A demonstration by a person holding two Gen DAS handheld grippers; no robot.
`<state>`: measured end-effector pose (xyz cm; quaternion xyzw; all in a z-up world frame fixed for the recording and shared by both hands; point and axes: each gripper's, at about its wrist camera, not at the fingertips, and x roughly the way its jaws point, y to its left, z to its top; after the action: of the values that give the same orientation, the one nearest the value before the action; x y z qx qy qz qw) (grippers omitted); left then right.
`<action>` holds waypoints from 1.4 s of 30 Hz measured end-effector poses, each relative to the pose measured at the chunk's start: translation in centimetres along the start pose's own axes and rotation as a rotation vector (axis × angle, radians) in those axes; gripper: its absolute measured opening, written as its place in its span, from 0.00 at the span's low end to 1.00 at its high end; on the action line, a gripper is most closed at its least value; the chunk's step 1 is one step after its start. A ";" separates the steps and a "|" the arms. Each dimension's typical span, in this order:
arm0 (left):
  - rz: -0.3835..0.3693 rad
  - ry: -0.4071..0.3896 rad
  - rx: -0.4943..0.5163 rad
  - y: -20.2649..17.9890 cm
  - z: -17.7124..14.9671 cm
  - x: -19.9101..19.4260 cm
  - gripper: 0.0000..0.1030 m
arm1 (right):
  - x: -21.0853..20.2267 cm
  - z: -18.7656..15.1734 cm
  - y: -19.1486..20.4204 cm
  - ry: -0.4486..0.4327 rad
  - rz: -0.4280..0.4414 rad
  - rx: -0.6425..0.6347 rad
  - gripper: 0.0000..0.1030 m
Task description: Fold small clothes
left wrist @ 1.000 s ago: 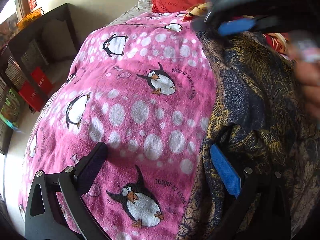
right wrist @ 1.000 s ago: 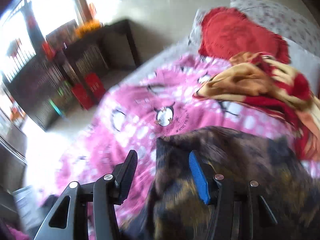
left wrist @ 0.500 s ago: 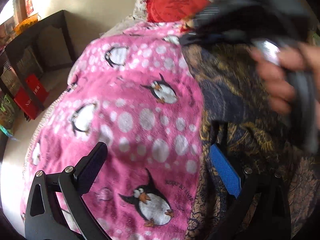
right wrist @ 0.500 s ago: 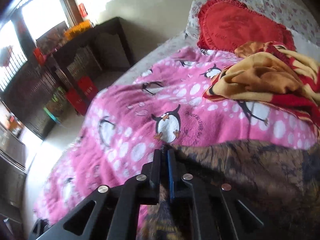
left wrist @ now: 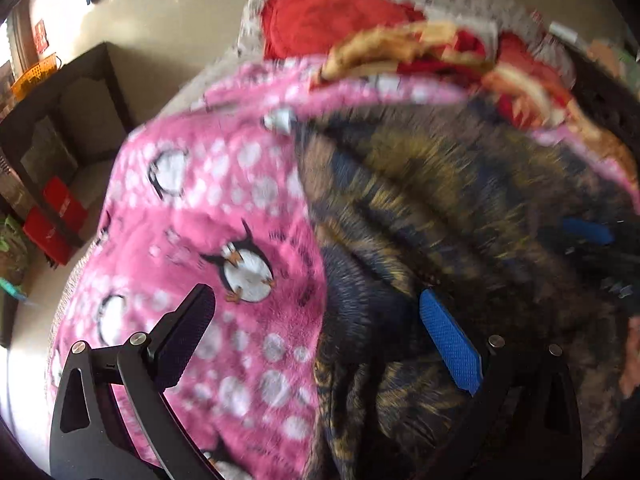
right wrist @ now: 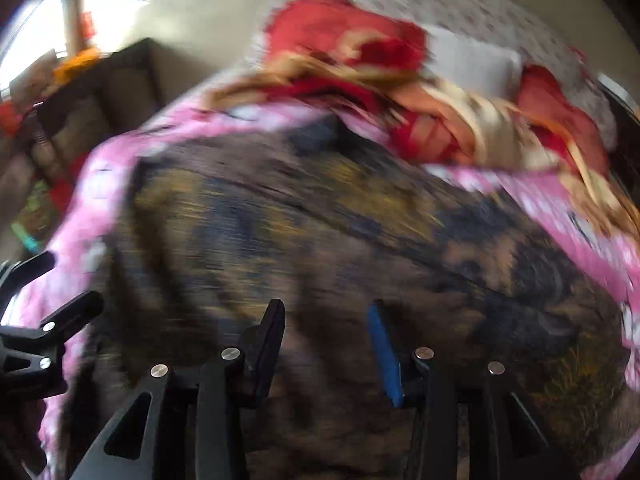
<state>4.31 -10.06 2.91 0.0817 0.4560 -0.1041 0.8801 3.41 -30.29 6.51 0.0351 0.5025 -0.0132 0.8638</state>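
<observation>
A dark navy garment with a gold pattern (left wrist: 440,208) lies spread on a pink penguin blanket (left wrist: 224,216); it fills the right wrist view (right wrist: 320,220). My left gripper (left wrist: 316,320) is open and empty, straddling the garment's left edge. My right gripper (right wrist: 326,344) is open and empty just above the garment's near part. Its blue pad (left wrist: 588,230) shows blurred at the right of the left wrist view. The left gripper's fingers (right wrist: 44,340) show at the left edge of the right wrist view.
A crumpled red and yellow cloth (right wrist: 460,120) lies on the blanket behind the garment. A red cushion (left wrist: 320,20) sits at the bed's head. A dark shelf unit (left wrist: 60,128) with red boxes (left wrist: 56,220) stands on the floor to the left.
My right gripper, shut on the garment's corner half a second ago, has opened and let go, and has swung back to the right. Both views are blurred from motion.
</observation>
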 end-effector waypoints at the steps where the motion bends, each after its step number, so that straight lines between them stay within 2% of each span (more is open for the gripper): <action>1: 0.008 0.024 0.000 -0.1 -0.1 0.7 1.00 | 0.2 -0.1 -0.7 0.010 0.023 0.025 0.40; 3: 0.004 0.040 -0.010 0.0 -0.4 1.3 1.00 | -0.9 -0.3 -2.0 -0.010 0.074 0.068 0.40; 5: 0.006 0.031 -0.008 0.0 -0.4 0.8 1.00 | -2.4 -0.6 -3.0 -0.023 0.074 0.085 0.40; 8: -0.003 0.005 -0.016 0.1 -0.6 -0.8 1.00 | -5.8 -2.4 -6.1 -0.086 0.014 0.129 0.46; 10: -0.020 -0.030 -0.020 -0.2 -0.3 -2.0 1.00 | -7.3 -4.0 -9.0 -0.107 -0.056 0.167 0.46; 14: -0.058 -0.056 -0.010 -1.8 0.1 -3.2 1.00 | -8.0 -6.1 -13.9 -0.074 -0.152 0.231 0.46; 17: -0.053 -0.043 0.023 -3.4 0.1 -2.5 1.00 | -7.4 -6.7 -16.5 -0.054 -0.159 0.297 0.42; 23: -0.031 0.014 0.053 -4.5 -0.1 0.1 1.00 | -4.8 -5.8 -16.3 -0.039 -0.206 0.286 0.42; 27: -0.023 0.025 0.056 -4.4 -0.4 0.4 1.00 | -6.0 -5.7 -16.1 -0.032 -0.197 0.268 0.42; 31: -0.030 0.026 0.048 -4.4 -0.5 0.0 1.00 | -8.0 -7.5 -15.5 -0.048 -0.155 0.277 0.42; 33: -0.047 0.026 0.022 -4.4 -0.8 -0.6 1.00 | -6.9 -8.5 -15.3 -0.005 -0.145 0.287 0.42; 35: -0.064 0.031 0.015 -4.6 -1.4 -1.4 1.00 | -5.6 -9.3 -15.4 0.018 -0.166 0.292 0.48; 38: -0.068 0.008 0.058 -5.6 -1.7 -3.0 1.00 | -5.9 -9.5 -15.4 -0.025 -0.148 0.298 0.51; 40: -0.066 -0.008 0.077 -5.9 -1.7 -3.8 1.00 | -7.2 -9.7 -16.2 -0.041 -0.104 0.337 0.50; 42: -0.073 -0.012 0.083 -6.1 -1.8 -4.2 1.00 | -9.1 -10.5 -17.8 -0.078 -0.107 0.383 0.51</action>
<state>-1.07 -15.06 5.06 0.1010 0.4486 -0.1554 0.8743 -11.24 -47.37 8.40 0.1714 0.4583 -0.1557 0.8581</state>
